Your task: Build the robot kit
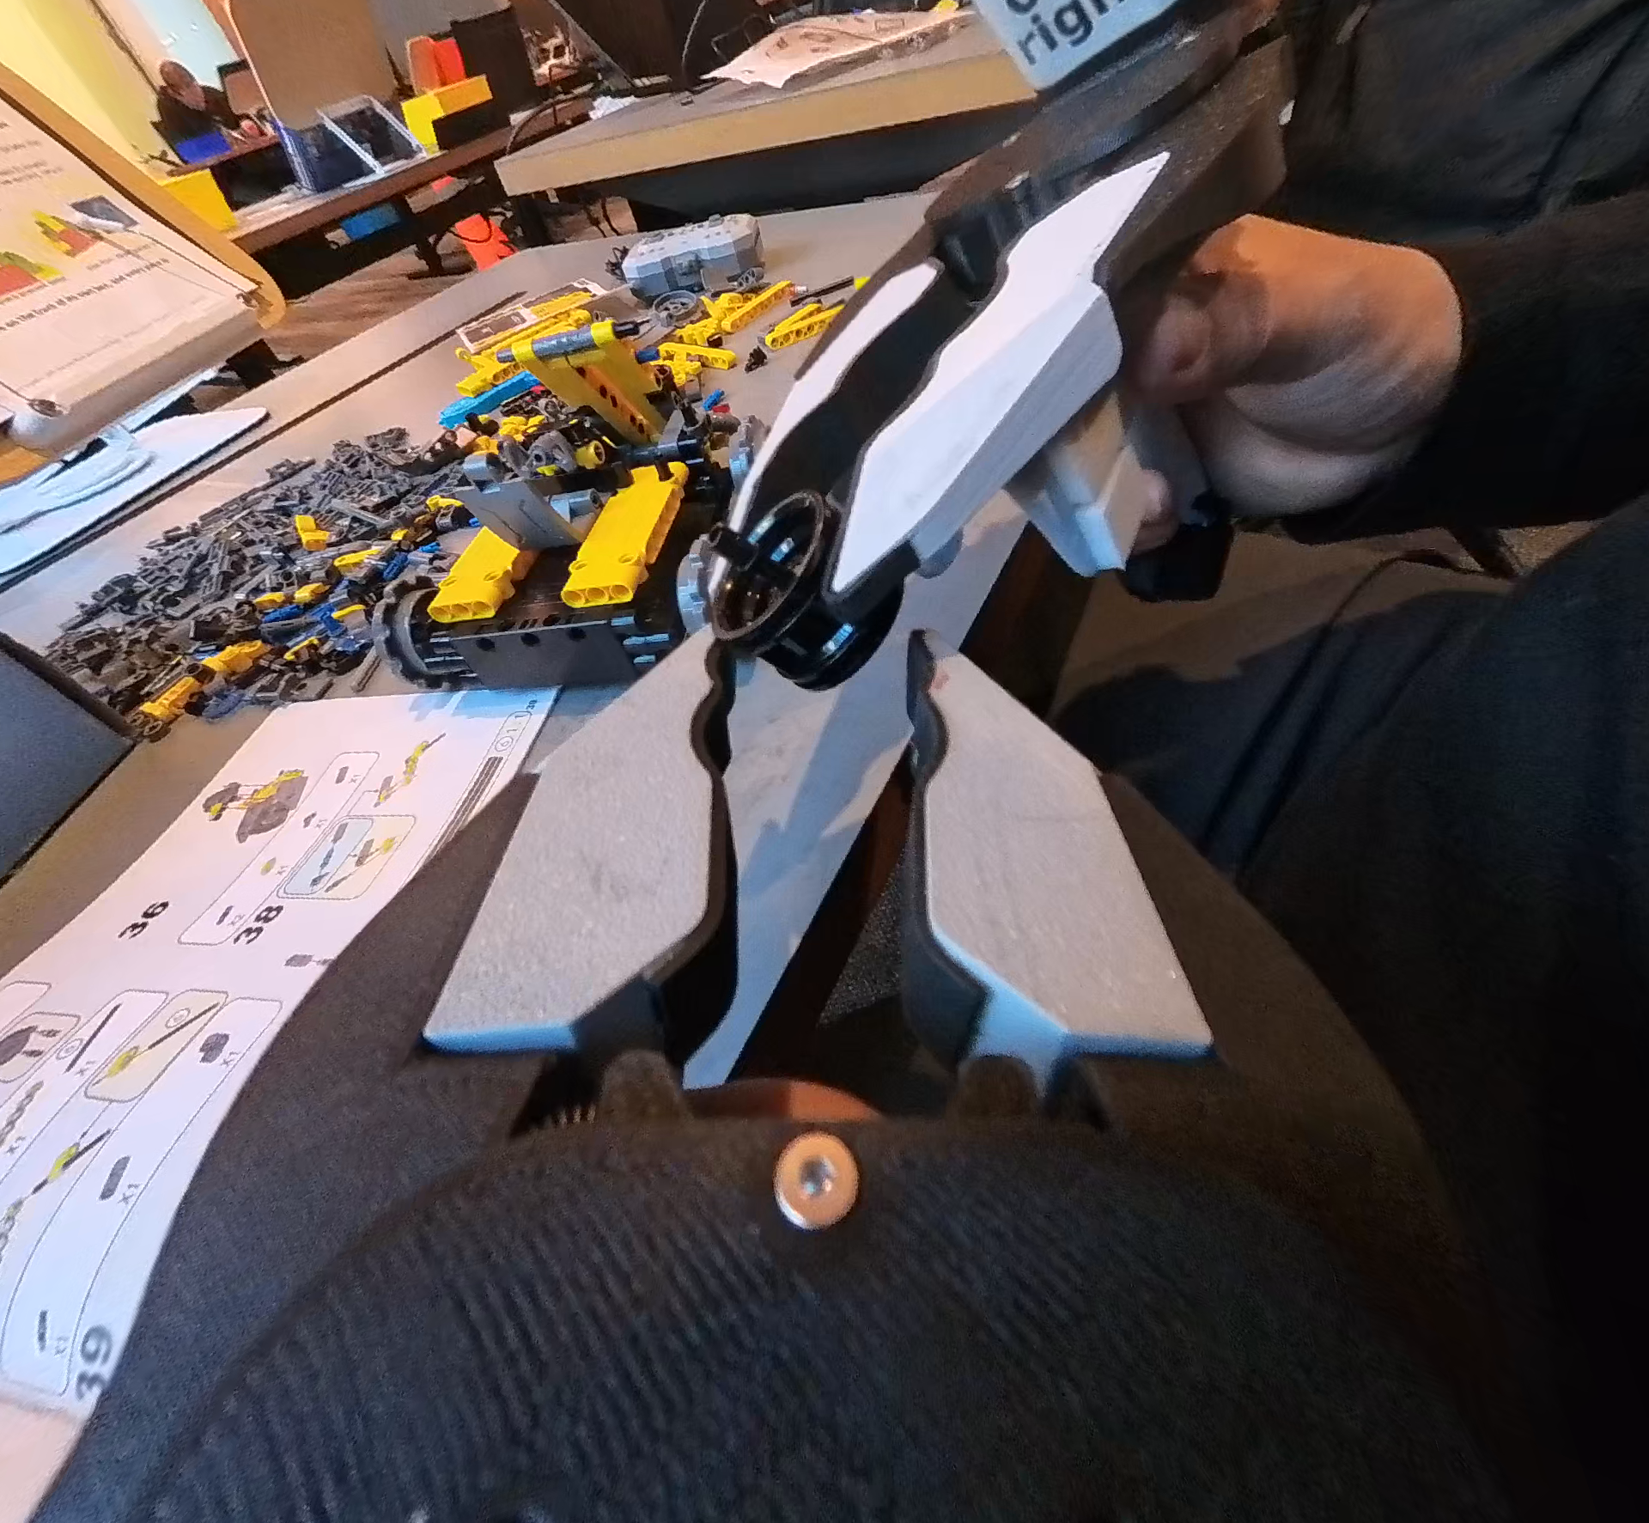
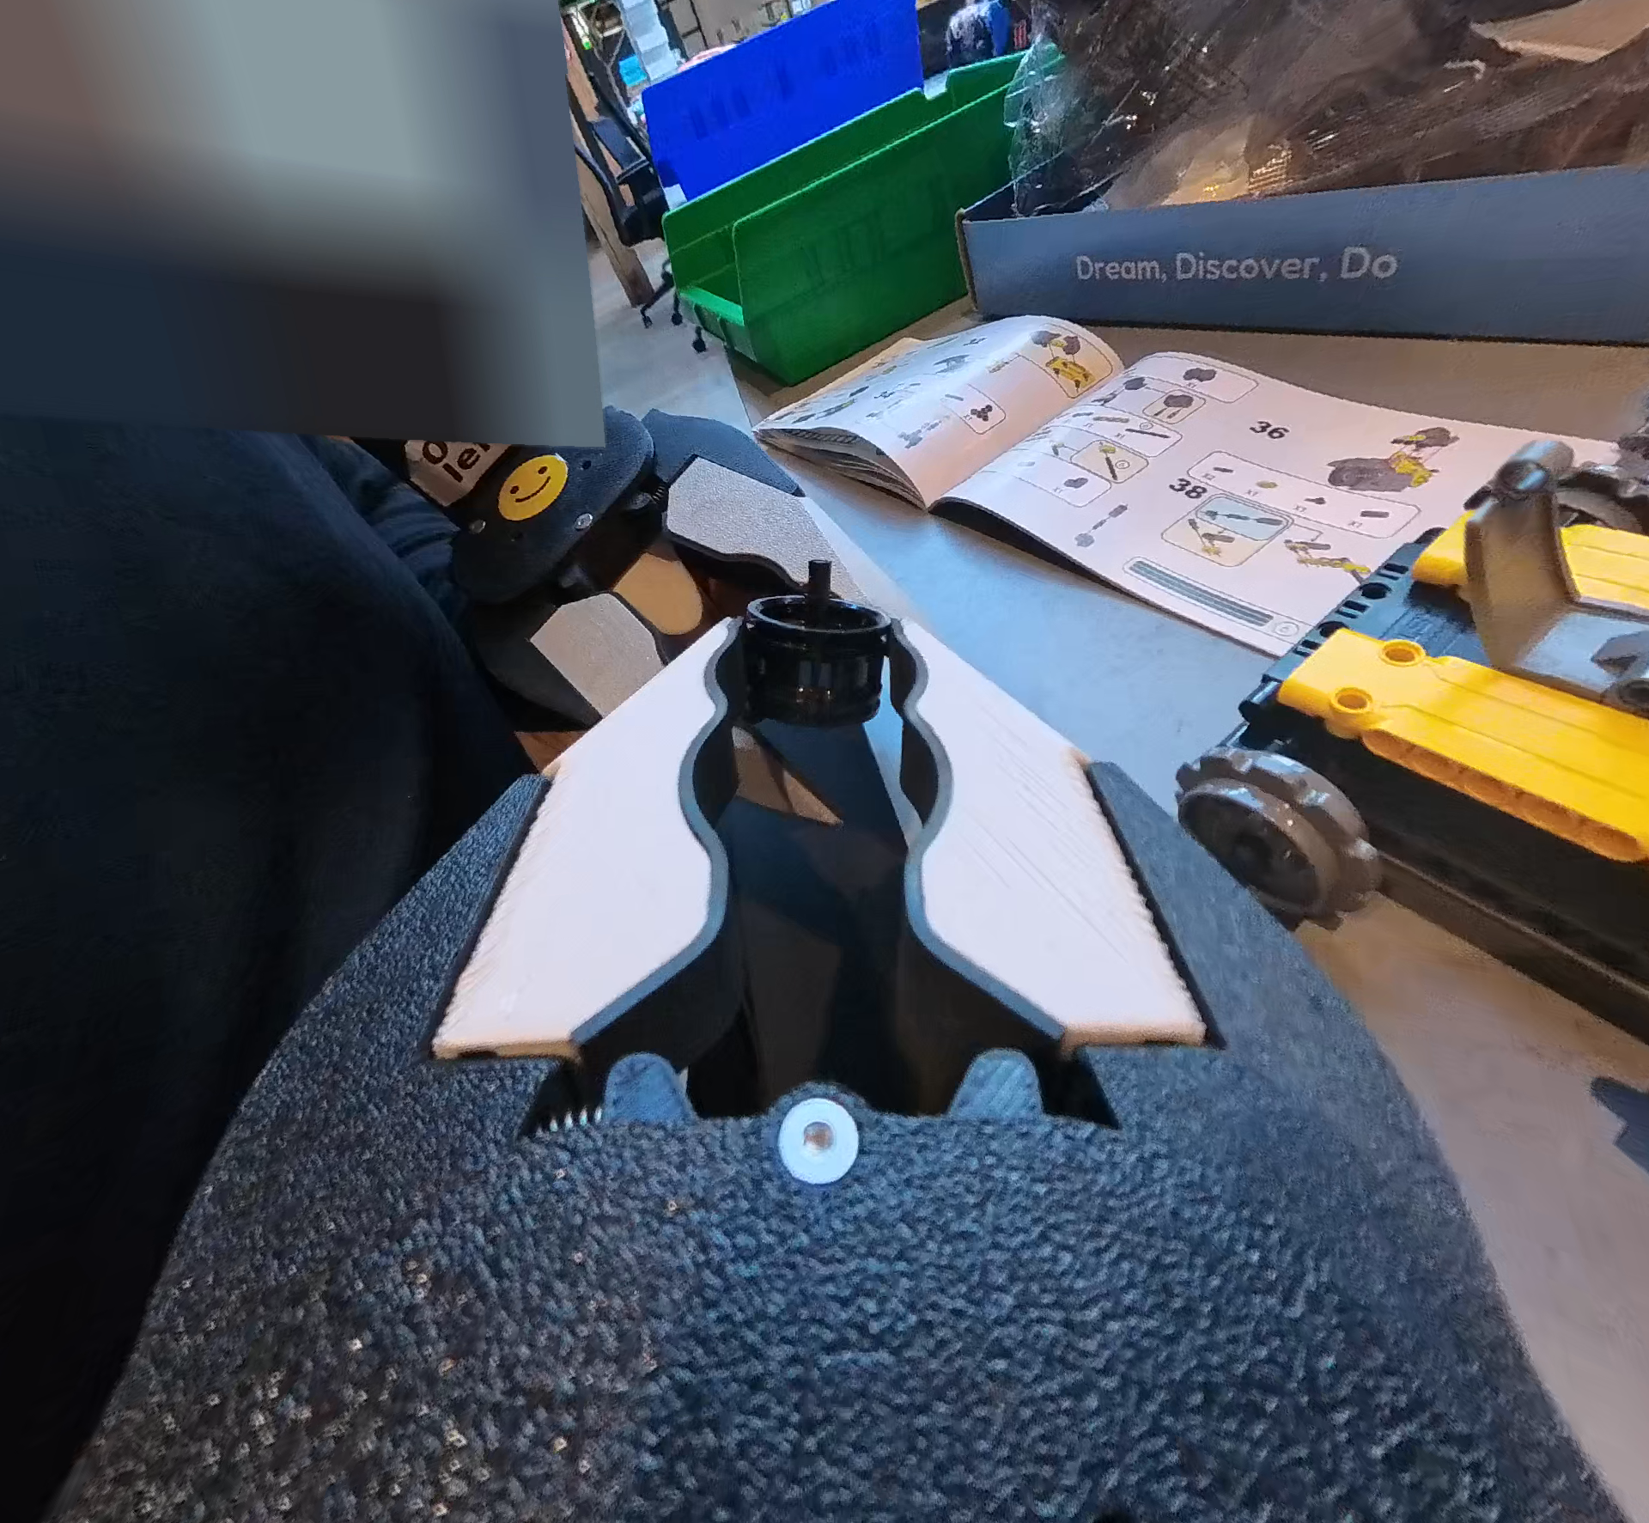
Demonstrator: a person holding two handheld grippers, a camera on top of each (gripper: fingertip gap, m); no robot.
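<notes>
My right gripper (image 2: 816, 677) is shut on a small black wheel rim (image 2: 816, 659) with a short black pin standing out of its hub. It holds the rim in the air off the table's near edge. In the left wrist view the right gripper (image 1: 781, 561) comes in from the upper right, held by a hand (image 1: 1294, 373), with the rim (image 1: 776, 597) at its tips. My left gripper (image 1: 816, 650) is open and empty, its grey fingertips just below the rim, on either side. Its grey fingers (image 2: 732, 503) show behind the rim in the right wrist view.
A yellow and black tracked model (image 1: 553, 552) stands on the grey table (image 1: 401, 373), also in the right wrist view (image 2: 1445, 730). An open instruction booklet (image 2: 1115, 454) lies near it. Several loose parts (image 1: 223, 579) lie to the left. A grey box (image 2: 1338, 266) and a green bin (image 2: 830, 249) are behind. Both grippers' tips are close together, under 4 cm apart.
</notes>
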